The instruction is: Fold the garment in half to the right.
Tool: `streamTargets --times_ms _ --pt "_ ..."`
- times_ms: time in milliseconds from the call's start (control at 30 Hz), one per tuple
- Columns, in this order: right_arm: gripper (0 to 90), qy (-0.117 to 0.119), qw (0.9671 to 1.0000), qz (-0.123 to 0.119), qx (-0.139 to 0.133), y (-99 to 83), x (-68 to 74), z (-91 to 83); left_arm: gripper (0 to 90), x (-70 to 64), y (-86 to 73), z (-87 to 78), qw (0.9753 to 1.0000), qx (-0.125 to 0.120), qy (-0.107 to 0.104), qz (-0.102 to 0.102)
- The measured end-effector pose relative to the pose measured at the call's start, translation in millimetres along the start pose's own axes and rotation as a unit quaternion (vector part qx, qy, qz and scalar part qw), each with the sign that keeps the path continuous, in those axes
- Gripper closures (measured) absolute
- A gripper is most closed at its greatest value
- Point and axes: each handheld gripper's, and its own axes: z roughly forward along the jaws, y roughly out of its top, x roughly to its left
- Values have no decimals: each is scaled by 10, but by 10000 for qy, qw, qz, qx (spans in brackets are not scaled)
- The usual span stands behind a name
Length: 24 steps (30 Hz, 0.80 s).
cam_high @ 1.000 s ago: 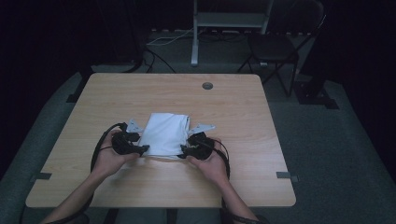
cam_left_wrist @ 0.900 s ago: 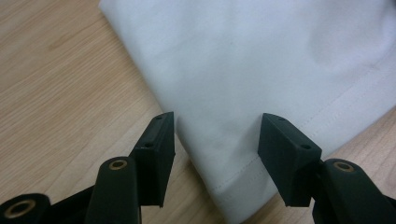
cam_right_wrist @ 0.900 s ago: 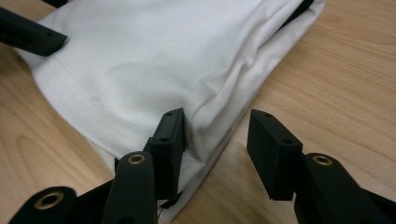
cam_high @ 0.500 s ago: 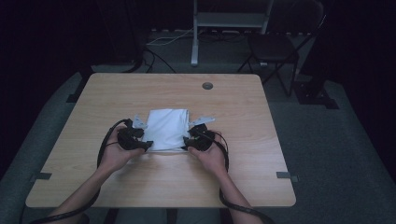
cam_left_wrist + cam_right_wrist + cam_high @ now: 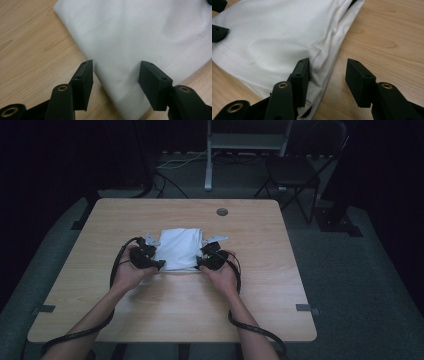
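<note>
1. I am looking at the cloth, folded and lying flat near the middle of the table, a little toward the near edge.
2. I am holding the left gripper released, its jaws spread over the cloth's near left corner, one jaw over wood and one over fabric.
3. I am holding the right gripper released too, straddling the cloth's near right edge, one jaw lying on the layers and the other over bare wood.
4. I am judging that closing now risks catching only the top layer on the right, where the stacked folds are bunching; the lower layers would be staying behind and the fold would be opening.
5. I am also worrying that the left jaws are sitting close to the hem, so a shallow bite could be slipping off under pull.
6. Uneven lifting between the two sides would be skewing the cloth and dragging it toward the near edge.
</note>
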Motion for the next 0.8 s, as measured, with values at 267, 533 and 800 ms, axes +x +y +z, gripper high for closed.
streamTargets --times_ms 267,533,800 --pt "372 82 9997 -186 -160 12 33 -118 306 80 -102 -118 9975 -497 -305 -398" --pt "212 206 9988 -365 -263 2 92 -214 248 140 -222 -291 9933 -859 -525 -571" --pt "137 353 9980 -435 -290 -1 112 -279 211 208 -322 -422 9887 -1144 -621 -742"
